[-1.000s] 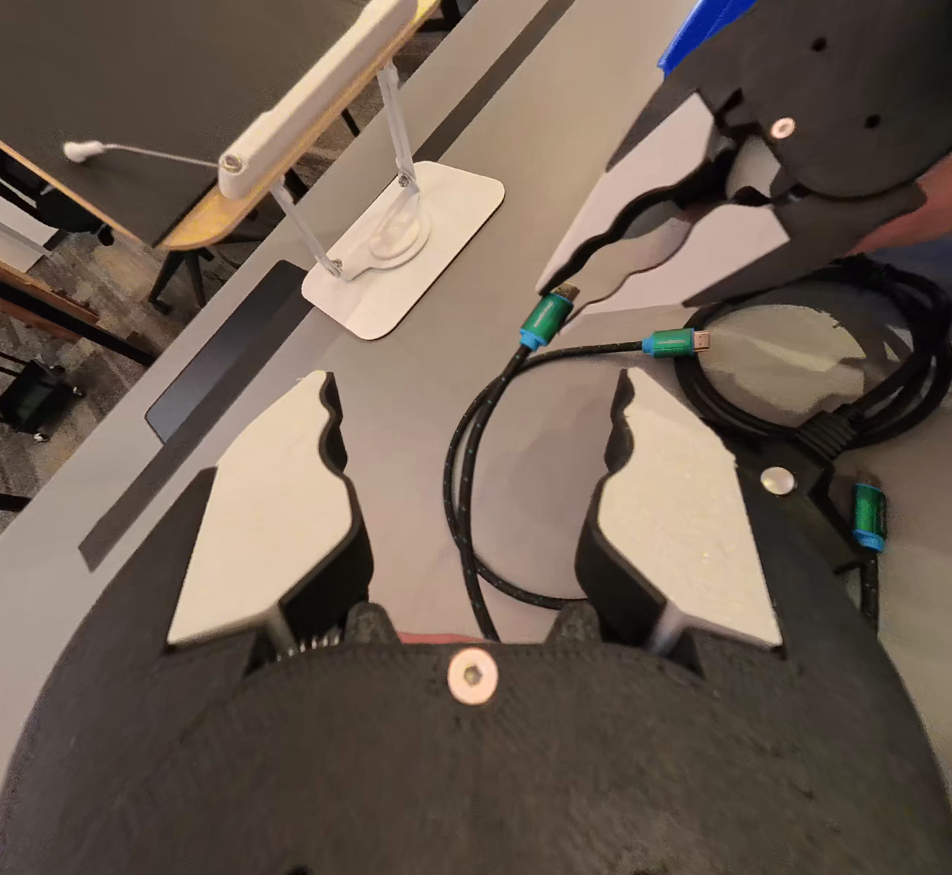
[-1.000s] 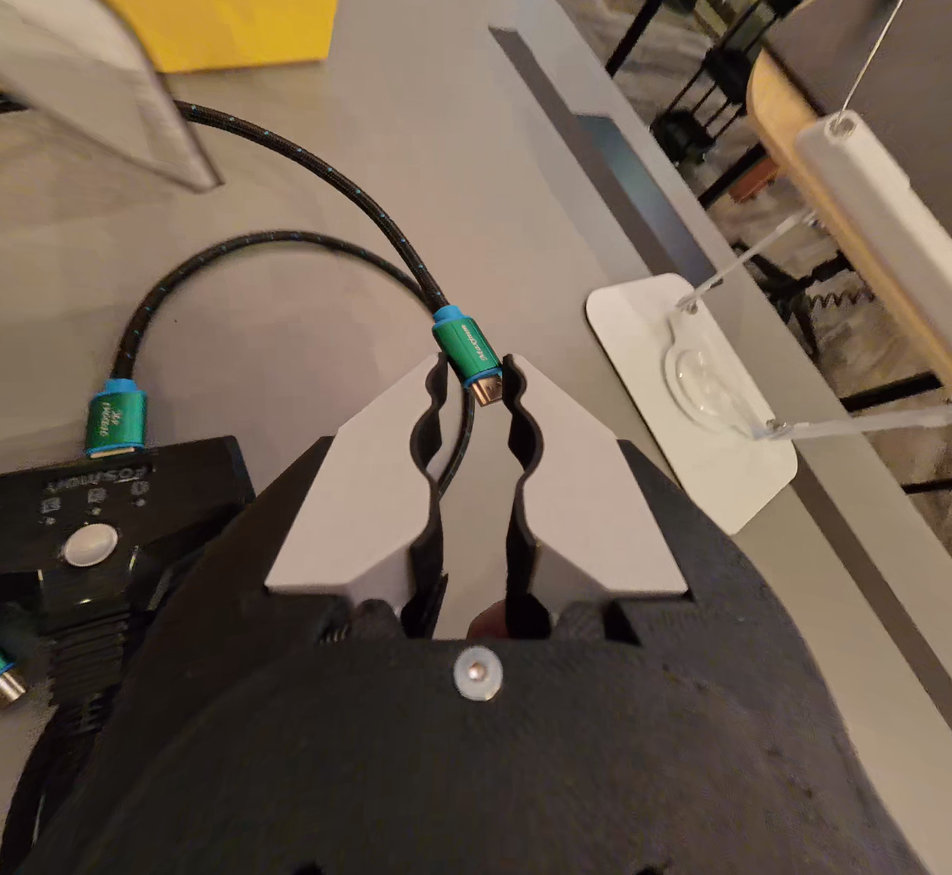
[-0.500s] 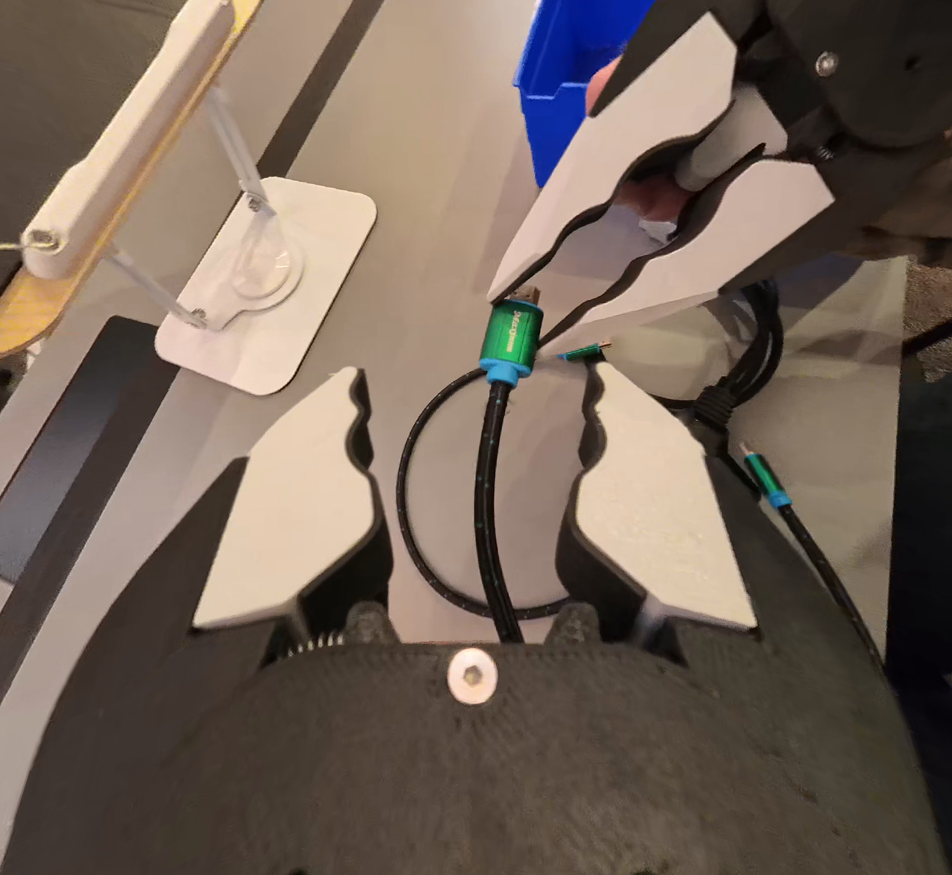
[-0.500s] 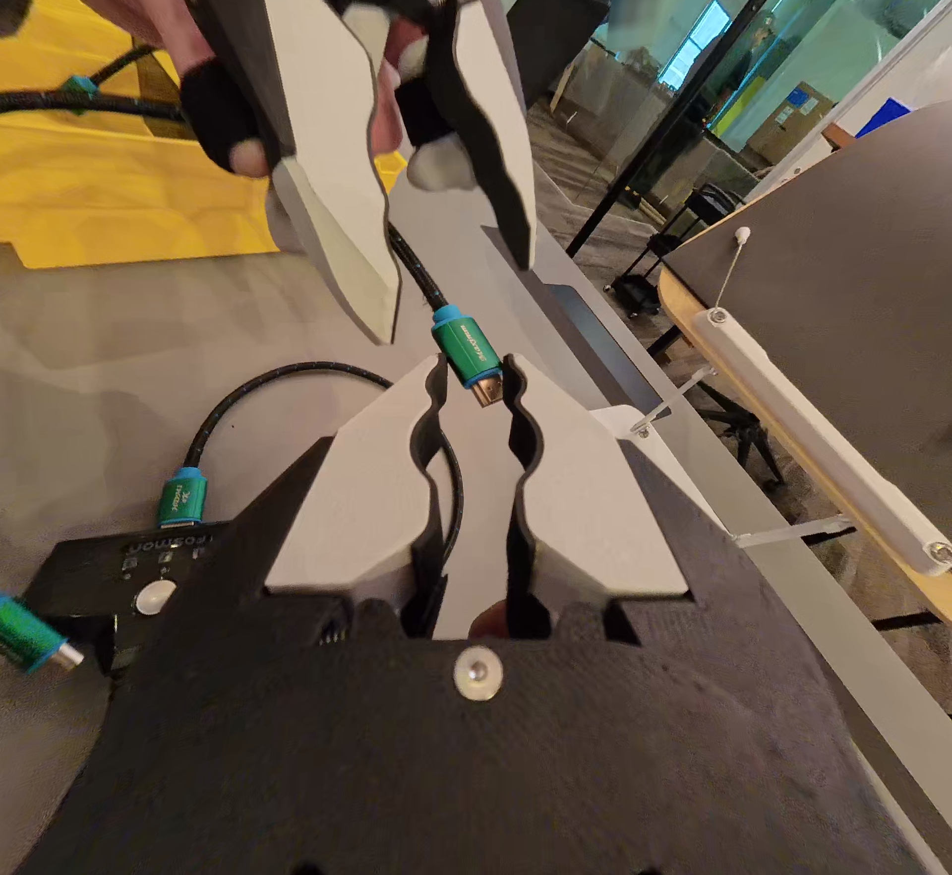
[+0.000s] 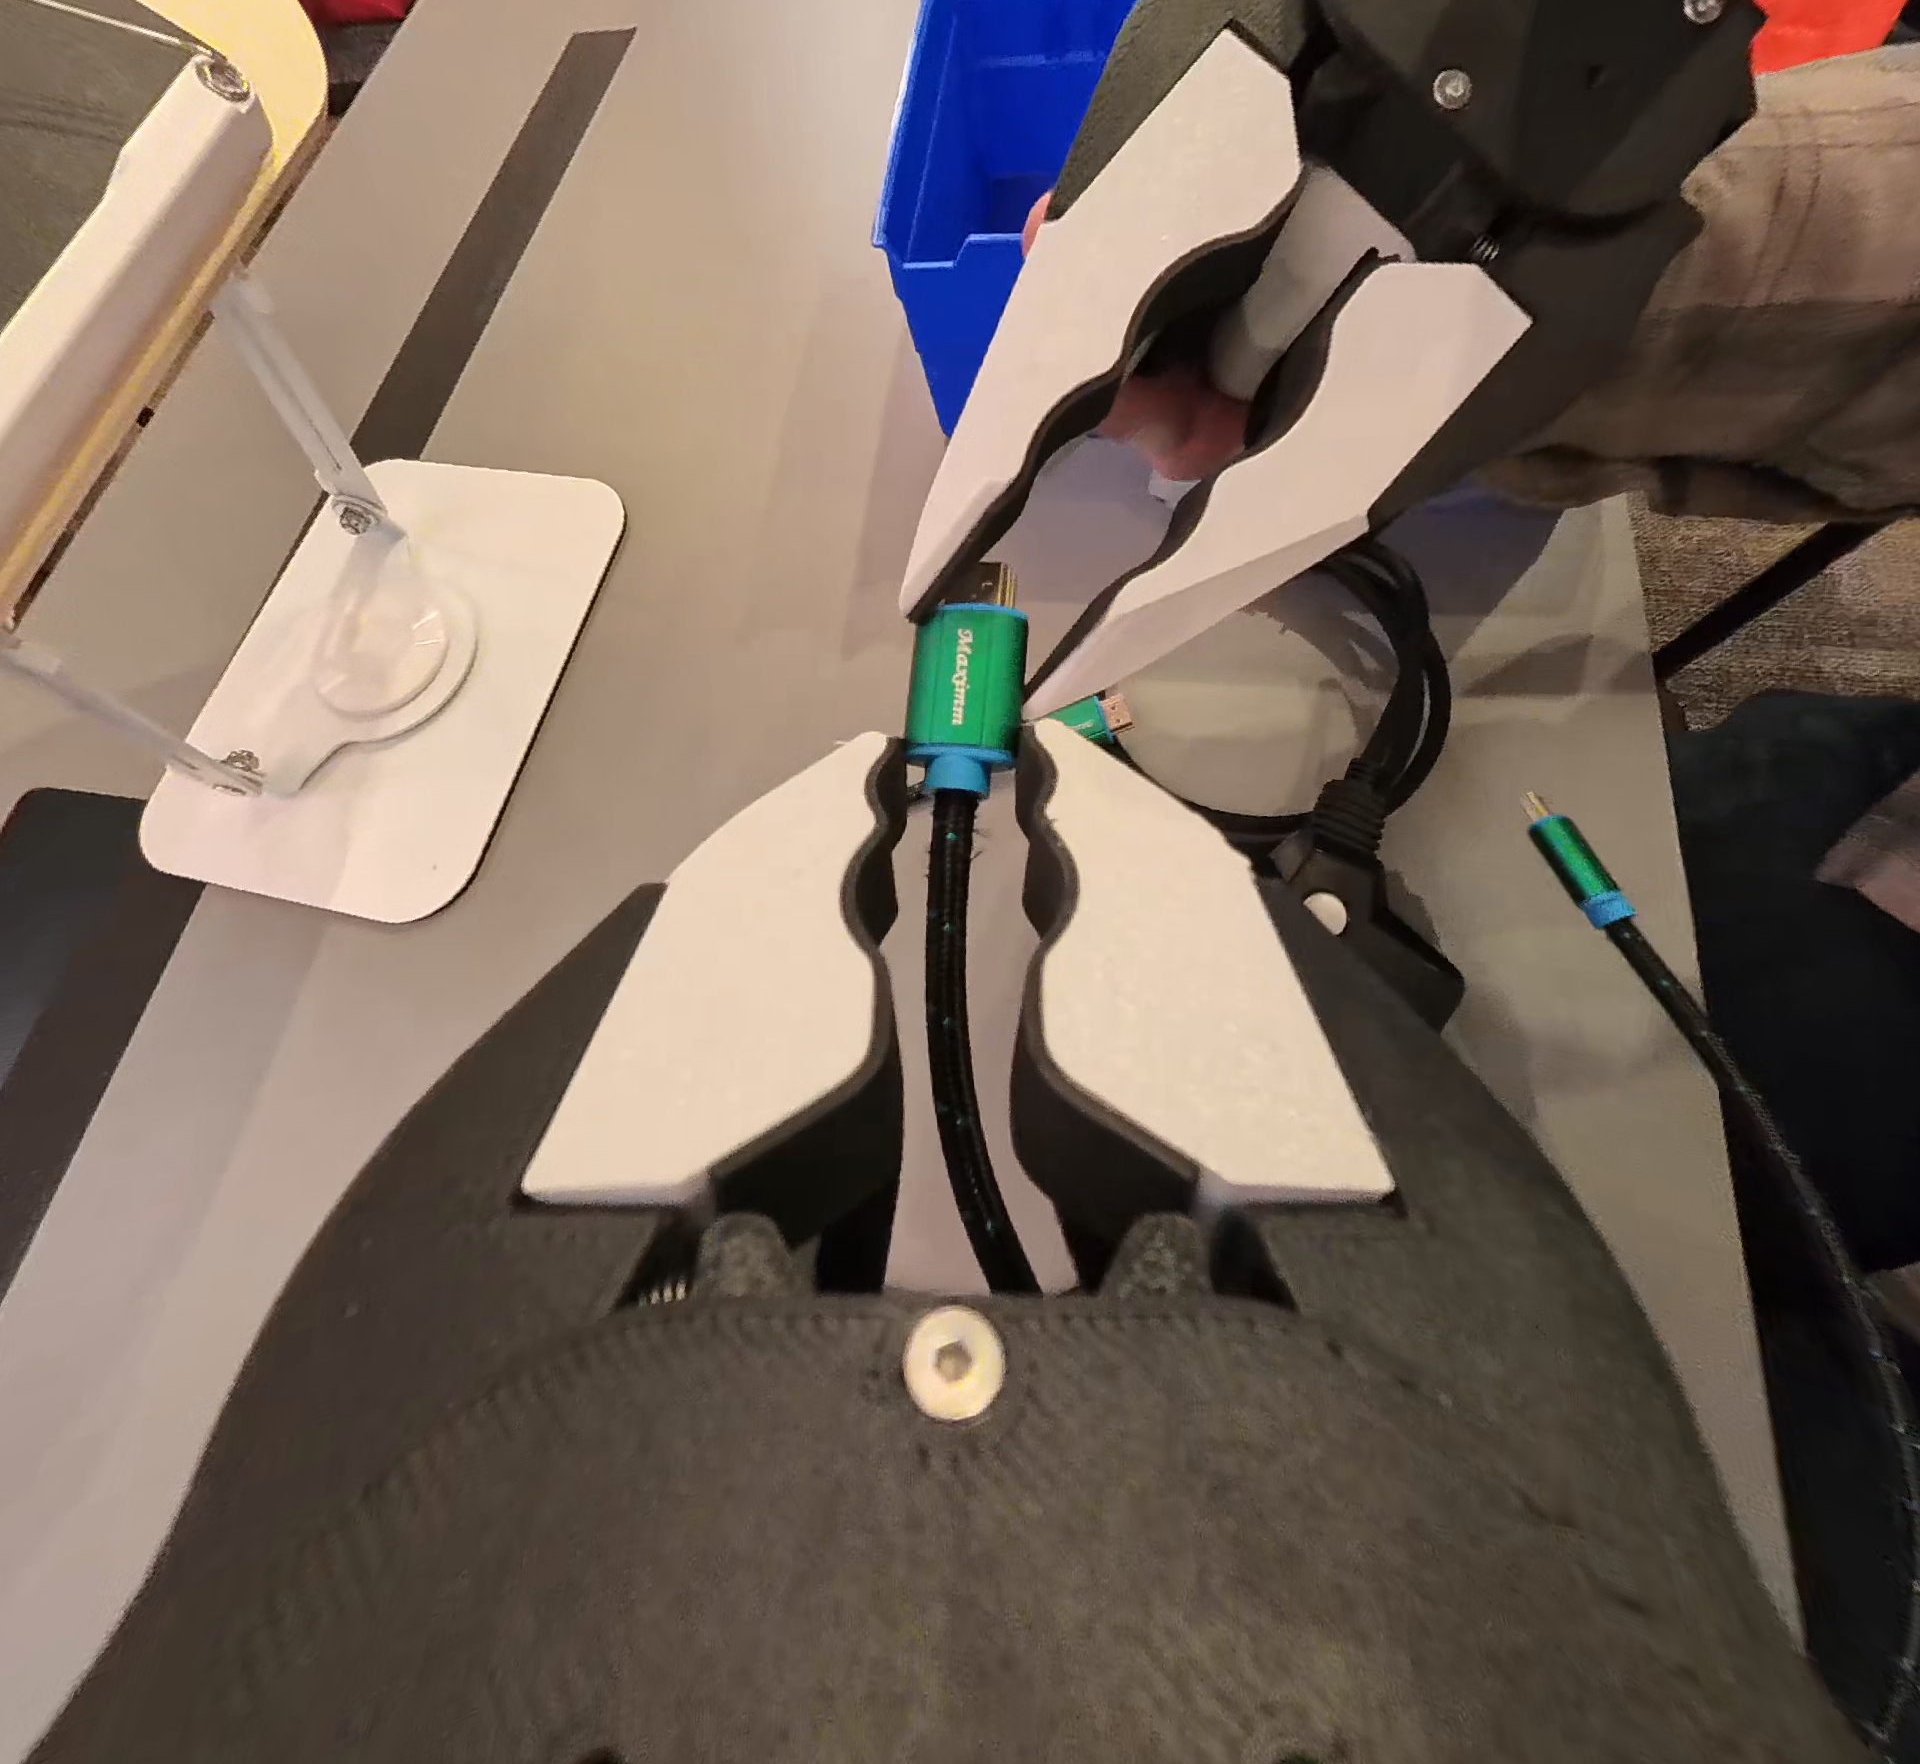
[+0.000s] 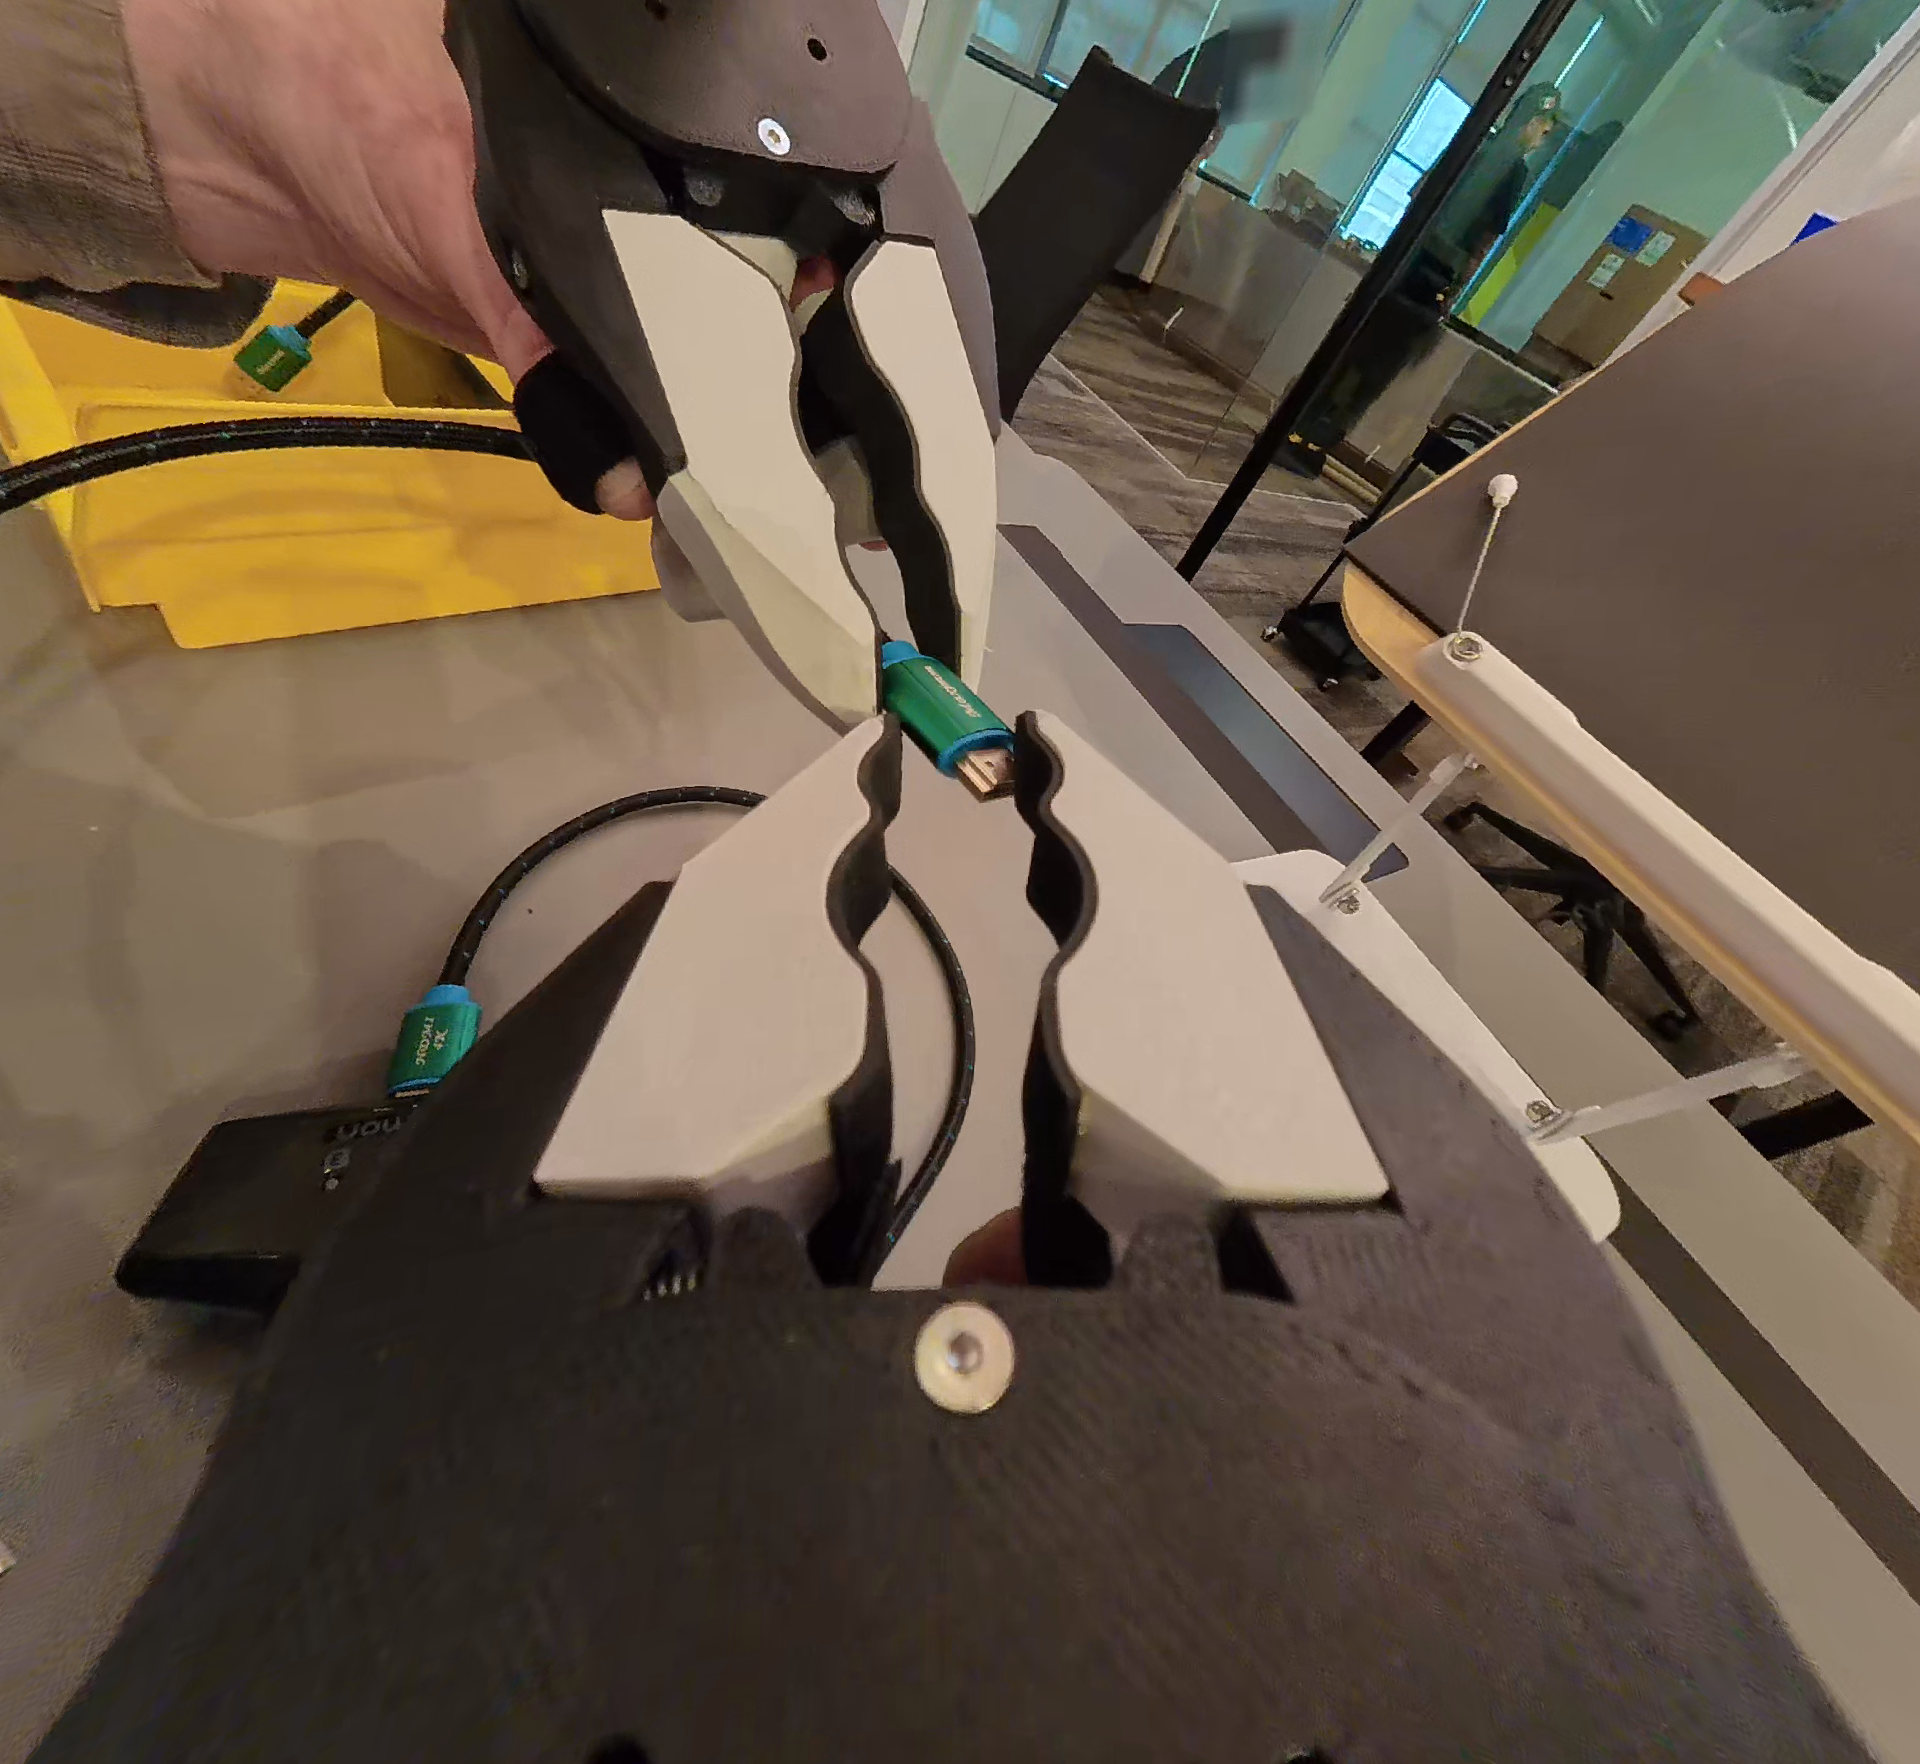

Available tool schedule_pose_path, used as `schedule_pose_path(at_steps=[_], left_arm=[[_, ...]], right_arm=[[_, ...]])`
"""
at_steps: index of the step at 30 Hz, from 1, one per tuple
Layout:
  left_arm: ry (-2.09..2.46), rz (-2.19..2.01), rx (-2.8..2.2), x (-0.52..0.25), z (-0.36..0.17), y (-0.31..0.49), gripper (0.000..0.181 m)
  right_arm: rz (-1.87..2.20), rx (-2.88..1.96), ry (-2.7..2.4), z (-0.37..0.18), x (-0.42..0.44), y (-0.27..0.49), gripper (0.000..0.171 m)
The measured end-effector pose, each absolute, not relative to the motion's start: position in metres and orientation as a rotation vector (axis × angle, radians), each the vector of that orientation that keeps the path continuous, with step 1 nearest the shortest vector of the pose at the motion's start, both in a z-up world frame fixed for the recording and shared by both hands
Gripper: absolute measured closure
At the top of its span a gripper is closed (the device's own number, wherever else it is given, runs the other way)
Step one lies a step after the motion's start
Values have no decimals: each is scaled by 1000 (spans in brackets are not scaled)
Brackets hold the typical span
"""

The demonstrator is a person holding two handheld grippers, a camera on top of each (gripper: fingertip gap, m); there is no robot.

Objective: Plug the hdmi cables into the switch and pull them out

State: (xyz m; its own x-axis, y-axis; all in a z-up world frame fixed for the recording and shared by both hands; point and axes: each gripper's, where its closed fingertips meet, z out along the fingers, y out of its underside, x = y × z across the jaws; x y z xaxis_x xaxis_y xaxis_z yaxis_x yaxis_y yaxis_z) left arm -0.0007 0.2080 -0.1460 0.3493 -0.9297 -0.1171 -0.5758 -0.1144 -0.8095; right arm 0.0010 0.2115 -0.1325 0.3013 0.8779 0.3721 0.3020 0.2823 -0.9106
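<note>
A green HDMI plug with a blue collar on a black braided cable is held between both grippers above the grey table. My left gripper is shut on its collar end, with the cable running back between the fingers. My right gripper is shut on the same plug at its metal-tip end, and reaches in from the upper right in the left wrist view. The black switch lies on the table with another green plug at its edge. It is partly hidden in the left wrist view.
A blue bin stands behind the grippers and a yellow bin holds more cable. A white stand base sits at the left. A loose thin green plug lies near the table's right edge. My two grippers' fingertips are within a few centimetres of each other. Left tips and right tips are each some 20 cm from the black switch.
My left gripper has moved up to the plug and closed from wide open onto its collar. My right gripper keeps its hold on the plug, which has been lifted off the table.
</note>
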Motion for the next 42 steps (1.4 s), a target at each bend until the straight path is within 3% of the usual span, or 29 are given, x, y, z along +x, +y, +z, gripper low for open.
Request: schedule_pose_path(at_steps=[16, 26, 29, 40, 42], left_arm=[[1534, -293, -1789, -17, -139, 191, 162], [1695, -241, -1738, -9, -146, 178, 162], [1726, -256, -1722, -7, -145, 174, 162], [1703, -344, -1695, -3, -137, 171, 162], [1653, -373, -1692, -4, -132, 174, 145]], right_arm=[[744, -1231, -1324, -115, -4, 184, 137], [603, -1232, -1485, -124, -8, 173, 153], [633, -1257, -1492, -125, -8, 171, 148], [719, -1242, -1481, -116, -6, 165, 153], [728, -1243, -1462, -113, -5, 167, 154]])
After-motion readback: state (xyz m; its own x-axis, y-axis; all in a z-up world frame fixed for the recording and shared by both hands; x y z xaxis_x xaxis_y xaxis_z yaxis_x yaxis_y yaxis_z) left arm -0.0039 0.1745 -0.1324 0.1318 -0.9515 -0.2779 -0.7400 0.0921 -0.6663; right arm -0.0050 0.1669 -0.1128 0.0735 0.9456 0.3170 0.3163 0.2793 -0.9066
